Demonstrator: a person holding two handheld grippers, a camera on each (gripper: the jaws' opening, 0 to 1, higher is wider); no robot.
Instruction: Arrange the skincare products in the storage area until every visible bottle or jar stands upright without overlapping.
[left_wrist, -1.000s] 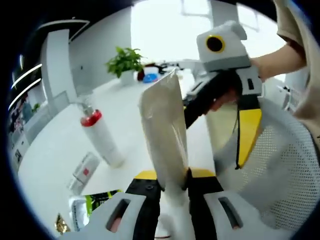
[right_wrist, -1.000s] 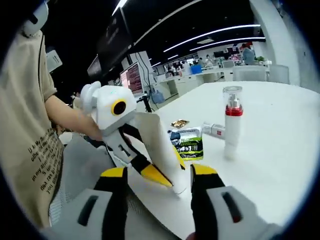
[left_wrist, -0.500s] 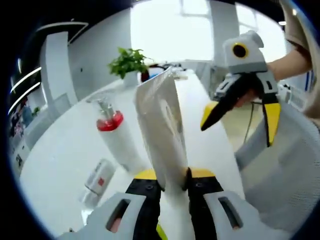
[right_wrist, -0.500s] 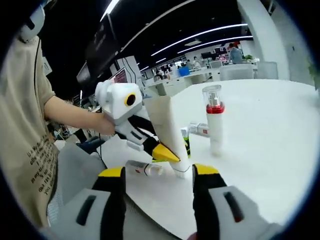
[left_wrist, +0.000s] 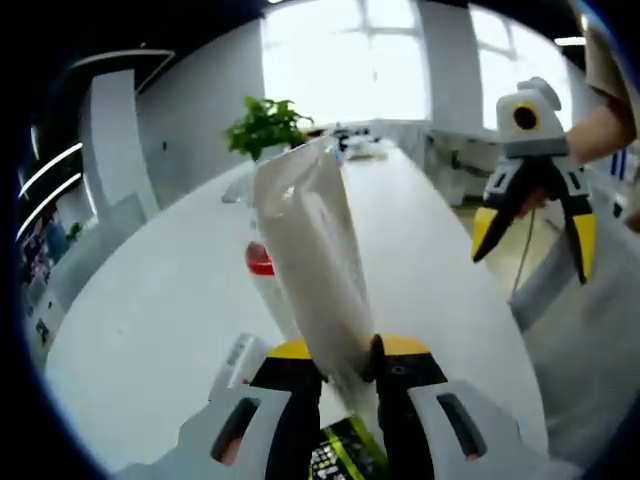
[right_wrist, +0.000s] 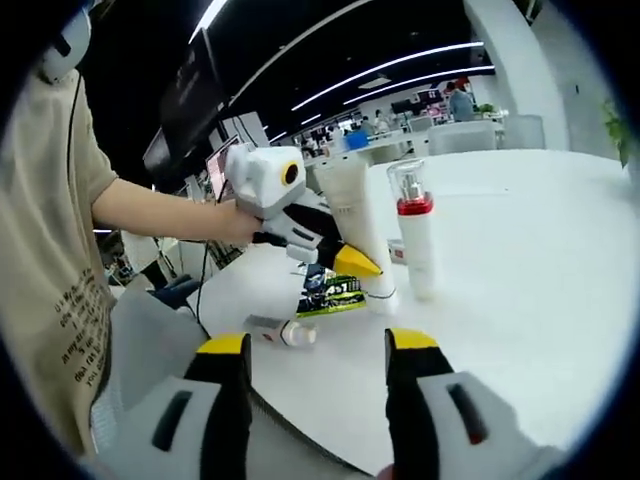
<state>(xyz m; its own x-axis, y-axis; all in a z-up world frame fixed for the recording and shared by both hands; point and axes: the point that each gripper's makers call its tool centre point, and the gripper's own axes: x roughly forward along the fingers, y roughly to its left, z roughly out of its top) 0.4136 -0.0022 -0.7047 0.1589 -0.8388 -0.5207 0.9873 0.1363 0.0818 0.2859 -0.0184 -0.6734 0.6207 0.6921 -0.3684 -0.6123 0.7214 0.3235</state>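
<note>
My left gripper (left_wrist: 345, 358) is shut on a white squeeze tube (left_wrist: 315, 255), held cap-down with its crimped end up. In the right gripper view the left gripper (right_wrist: 352, 262) holds that tube (right_wrist: 357, 212) with its cap at the white table (right_wrist: 520, 270). Right behind the tube stands a white pump bottle with a red collar (right_wrist: 414, 230), partly hidden in the left gripper view (left_wrist: 262, 265). A green-and-black sachet (right_wrist: 331, 294) and a small white bottle (right_wrist: 280, 331) lie flat. My right gripper (right_wrist: 320, 352) is open and apart from them, also seen open at the right (left_wrist: 536, 228).
A potted plant (left_wrist: 268, 122) stands at the table's far end. A small white-and-red tube (left_wrist: 232, 358) lies by my left jaws. A grey chair back (right_wrist: 150, 345) sits at the near table edge beside the person's arm (right_wrist: 160, 215).
The left gripper has carried the tube farther over the table, beside the pump bottle and with its cap low near the tabletop. The right gripper has drawn back, staying open.
</note>
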